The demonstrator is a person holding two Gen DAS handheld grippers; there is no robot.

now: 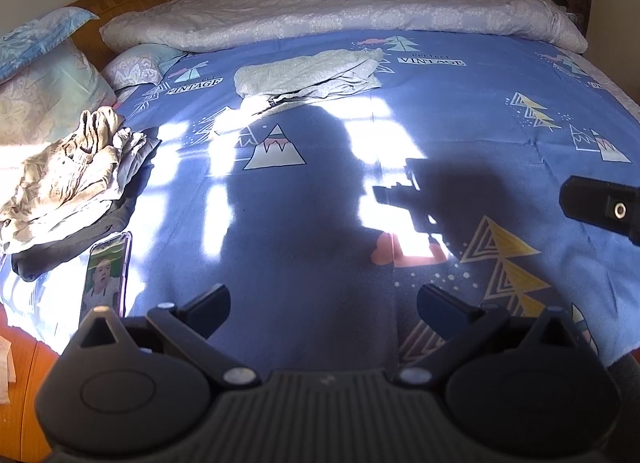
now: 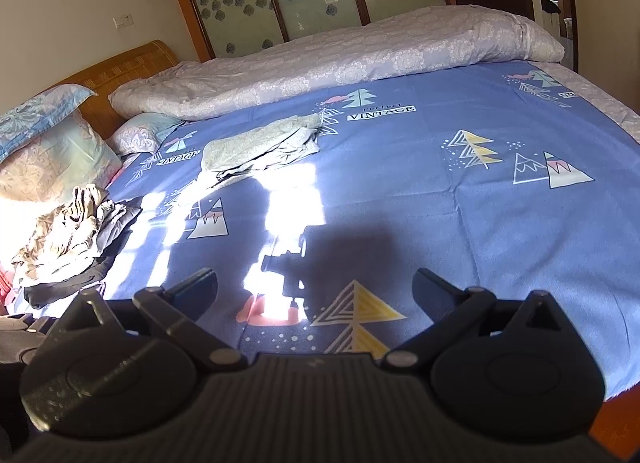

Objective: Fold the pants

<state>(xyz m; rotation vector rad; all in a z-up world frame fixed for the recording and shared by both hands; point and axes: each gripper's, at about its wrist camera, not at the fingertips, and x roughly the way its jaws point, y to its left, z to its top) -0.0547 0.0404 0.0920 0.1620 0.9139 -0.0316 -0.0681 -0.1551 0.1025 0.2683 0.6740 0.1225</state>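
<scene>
**Grippers Poised Over Bare Bedsheet, Clothes Out of Reach**

Both tools hover above a blue patterned sheet [image 1: 460, 111], the left gripper [image 1: 323, 305] and right gripper [image 2: 315, 287] each spread wide and empty. Which garment is the pants cannot be told: a pale one [image 1: 308, 73] lies folded toward the far side, a rumpled heap [image 1: 68, 175] sits at the left edge. A phone [image 1: 105, 277] lies just beside the heap; dragging cloth from there could sweep it off the mattress, and glare may hide seams.
</scene>
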